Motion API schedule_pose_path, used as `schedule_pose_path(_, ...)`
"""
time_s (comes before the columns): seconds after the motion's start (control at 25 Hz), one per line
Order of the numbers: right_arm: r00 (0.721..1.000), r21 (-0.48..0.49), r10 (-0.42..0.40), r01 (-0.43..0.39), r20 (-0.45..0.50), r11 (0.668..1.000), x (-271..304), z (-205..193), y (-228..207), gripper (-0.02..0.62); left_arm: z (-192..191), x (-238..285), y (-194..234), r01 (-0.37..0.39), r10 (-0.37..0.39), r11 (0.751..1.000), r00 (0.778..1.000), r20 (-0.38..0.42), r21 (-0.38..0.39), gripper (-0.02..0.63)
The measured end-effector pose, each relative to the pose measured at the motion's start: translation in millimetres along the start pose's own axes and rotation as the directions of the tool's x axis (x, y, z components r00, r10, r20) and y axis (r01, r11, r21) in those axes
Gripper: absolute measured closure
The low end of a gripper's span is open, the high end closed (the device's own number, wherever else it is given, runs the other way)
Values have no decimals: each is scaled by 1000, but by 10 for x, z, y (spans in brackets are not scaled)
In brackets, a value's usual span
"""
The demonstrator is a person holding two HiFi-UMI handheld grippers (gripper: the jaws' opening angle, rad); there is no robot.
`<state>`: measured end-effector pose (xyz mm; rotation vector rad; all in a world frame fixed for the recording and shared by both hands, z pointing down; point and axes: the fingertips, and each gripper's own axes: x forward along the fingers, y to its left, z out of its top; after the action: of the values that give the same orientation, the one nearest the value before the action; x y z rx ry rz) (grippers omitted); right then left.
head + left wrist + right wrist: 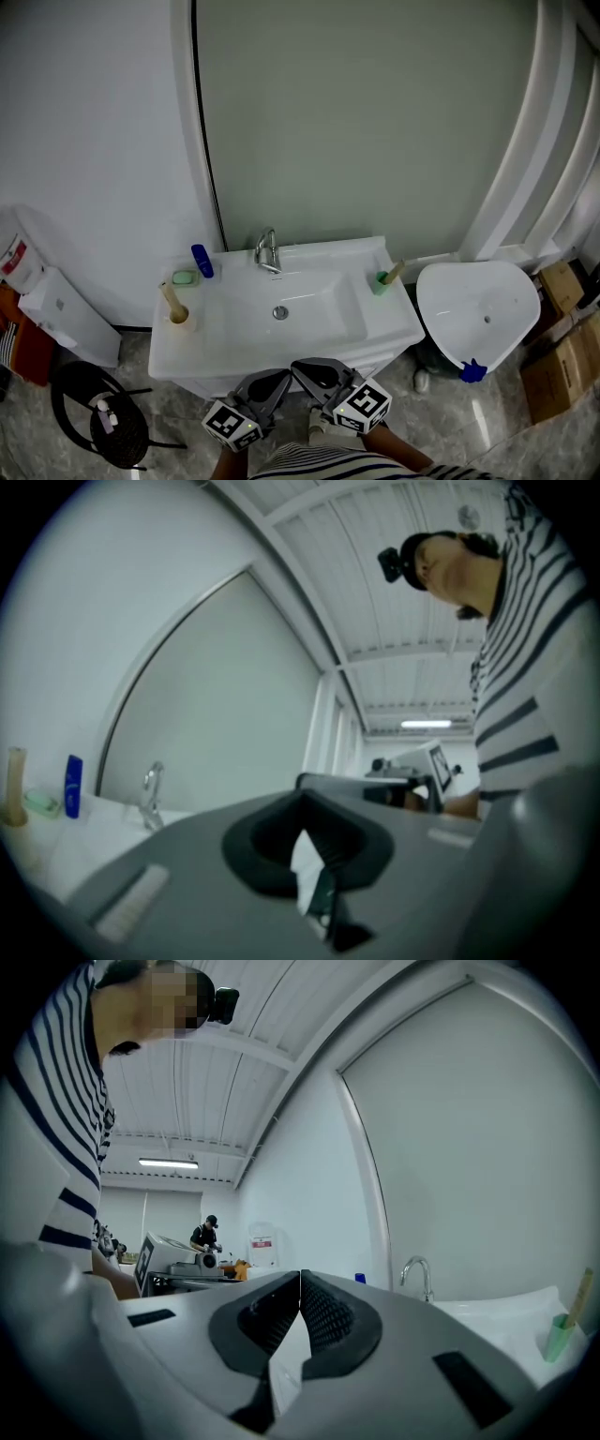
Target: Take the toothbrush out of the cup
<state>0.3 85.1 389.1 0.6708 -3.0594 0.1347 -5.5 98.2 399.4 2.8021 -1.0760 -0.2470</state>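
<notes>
Two cups stand on a white sink (394, 330). On the left rim a pale cup (180, 319) holds a wooden toothbrush (170, 296), which shows again at the left edge of the left gripper view as the toothbrush (16, 785). On the right rim a green cup (379, 283) holds another wooden brush (394, 272); in the right gripper view the green cup (559, 1337) and its brush (583, 1297) appear at the far right. My left gripper (279, 377) and right gripper (304, 368) hang side by side before the sink's front edge, both shut and empty, well short of either cup.
A chrome faucet (268, 251) stands at the back of the basin, with a blue bottle (202, 261) and green soap (185, 277) at the back left. A second white basin (476, 309) leans at the right beside cardboard boxes (555, 375). A black coil (98, 412) lies on the floor at the left.
</notes>
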Motion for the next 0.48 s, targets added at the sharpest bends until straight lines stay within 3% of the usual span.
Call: schedule_pose_path(0.48,1000,-20,-28,28,2,999,5,203,-1233,589,100,1179,532,14,-14,1000,1000,8,11,600)
